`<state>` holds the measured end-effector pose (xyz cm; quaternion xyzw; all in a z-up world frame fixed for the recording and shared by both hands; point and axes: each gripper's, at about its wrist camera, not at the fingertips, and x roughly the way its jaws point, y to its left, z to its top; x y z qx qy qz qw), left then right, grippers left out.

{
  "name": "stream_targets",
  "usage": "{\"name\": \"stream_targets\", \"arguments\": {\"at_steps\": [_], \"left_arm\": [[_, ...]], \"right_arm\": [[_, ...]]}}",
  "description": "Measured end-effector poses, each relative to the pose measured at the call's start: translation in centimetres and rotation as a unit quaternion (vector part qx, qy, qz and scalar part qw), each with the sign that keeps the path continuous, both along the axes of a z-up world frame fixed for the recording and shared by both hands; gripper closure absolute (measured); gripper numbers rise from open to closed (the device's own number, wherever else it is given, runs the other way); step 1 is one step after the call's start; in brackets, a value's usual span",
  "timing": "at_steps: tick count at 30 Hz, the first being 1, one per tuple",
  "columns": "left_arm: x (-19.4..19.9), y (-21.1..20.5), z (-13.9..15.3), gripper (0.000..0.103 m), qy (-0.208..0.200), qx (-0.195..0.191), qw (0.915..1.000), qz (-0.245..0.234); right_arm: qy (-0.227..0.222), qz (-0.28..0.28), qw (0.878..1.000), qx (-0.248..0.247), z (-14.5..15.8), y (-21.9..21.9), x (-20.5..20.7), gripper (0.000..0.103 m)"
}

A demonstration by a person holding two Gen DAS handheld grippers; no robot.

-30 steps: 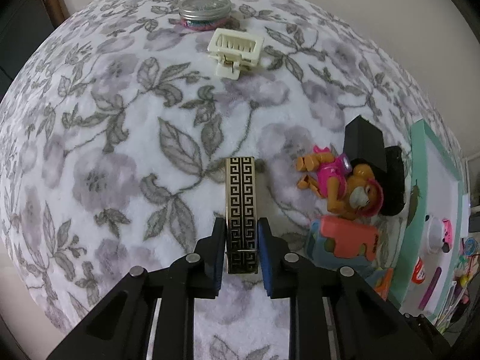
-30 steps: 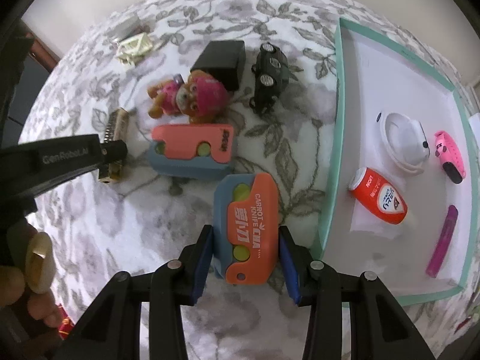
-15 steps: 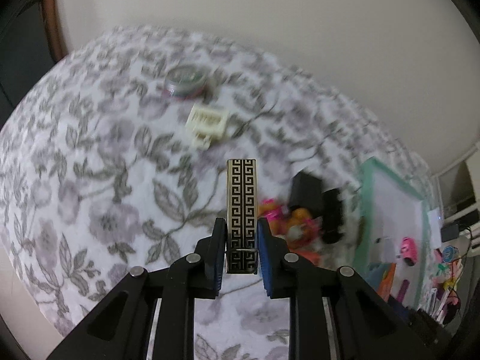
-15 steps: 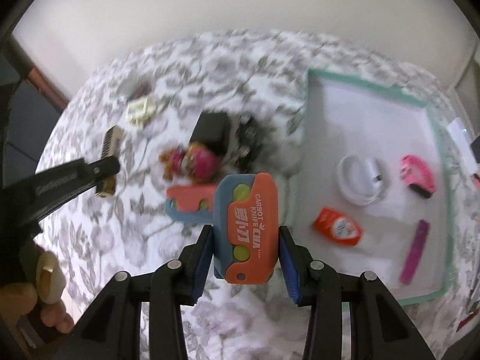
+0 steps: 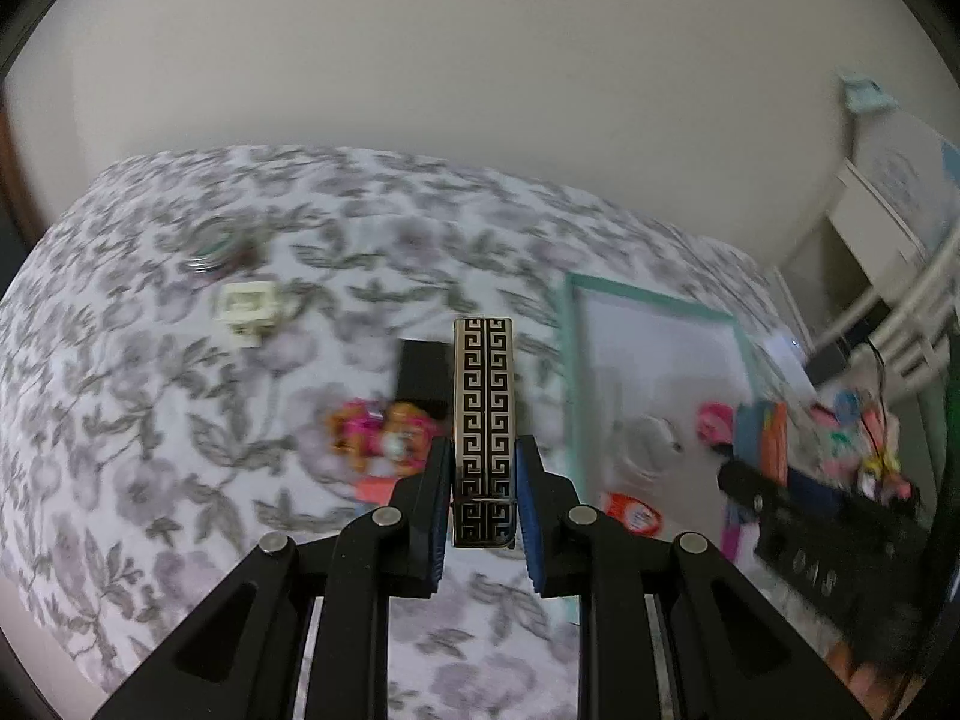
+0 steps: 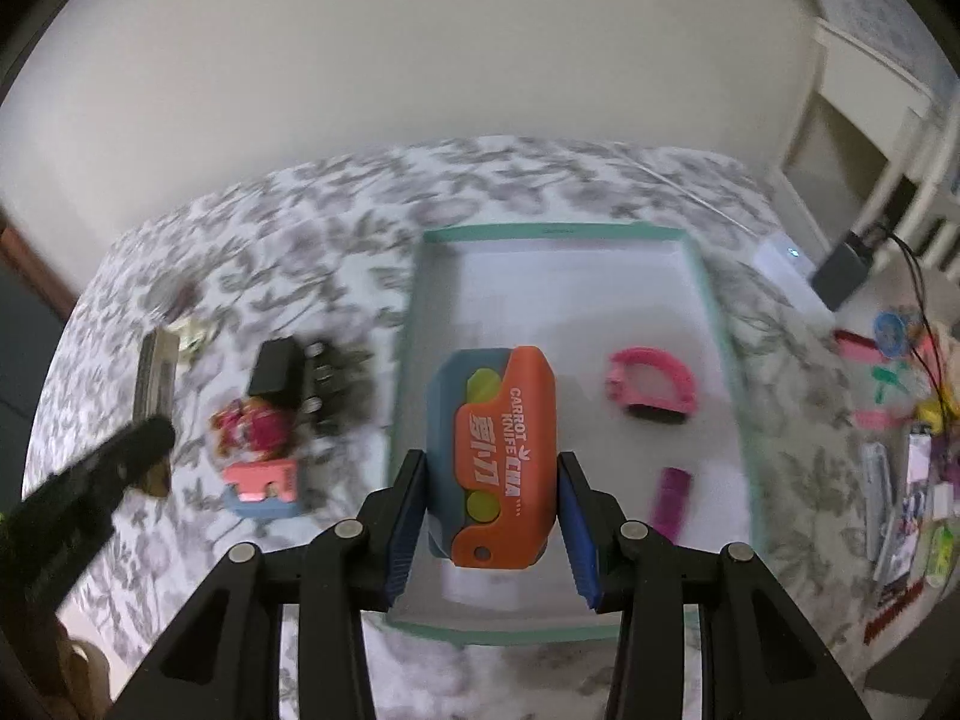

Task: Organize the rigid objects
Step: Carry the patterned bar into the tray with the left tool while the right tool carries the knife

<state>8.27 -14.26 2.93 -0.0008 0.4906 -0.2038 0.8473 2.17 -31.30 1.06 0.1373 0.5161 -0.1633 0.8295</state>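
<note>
Floral tablecloth (image 6: 288, 228) and tray (image 6: 714, 312) lay blurred below both raised grippers.
Right gripper (image 6: 491, 516) clamped the orange carrot knife (image 6: 495, 456) above the tray, hiding part of its floor; left gripper (image 5: 483, 504) pinched the patterned lighter (image 5: 483, 420), masking a black box (image 5: 423, 375).

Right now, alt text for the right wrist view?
The right tool grips an orange-and-blue carrot knife toy above a teal-rimmed white tray, which holds a pink band and a purple stick. Left of the tray, blurred toys lie on a floral cloth, and the left tool holds a patterned bar.
</note>
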Motion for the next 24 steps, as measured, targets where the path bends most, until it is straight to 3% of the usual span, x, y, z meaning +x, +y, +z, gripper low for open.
{"name": "stream_targets", "arguments": {"at_steps": [11,24], "left_arm": [[-3.1,-5.6,-1.4,0.081,0.023,0.004,0.9946,-0.102],[-5.7,-10.4,-6.0,0.081,0.061,0.068,0.9792,-0.181]], "right_arm": [[0.019,-0.089,0.996,-0.016,-0.2,-5.9,-2.6,0.058],[0.108,-0.077,0.991,0.018,-6.3,-6.2,-1.9,0.058]]}}
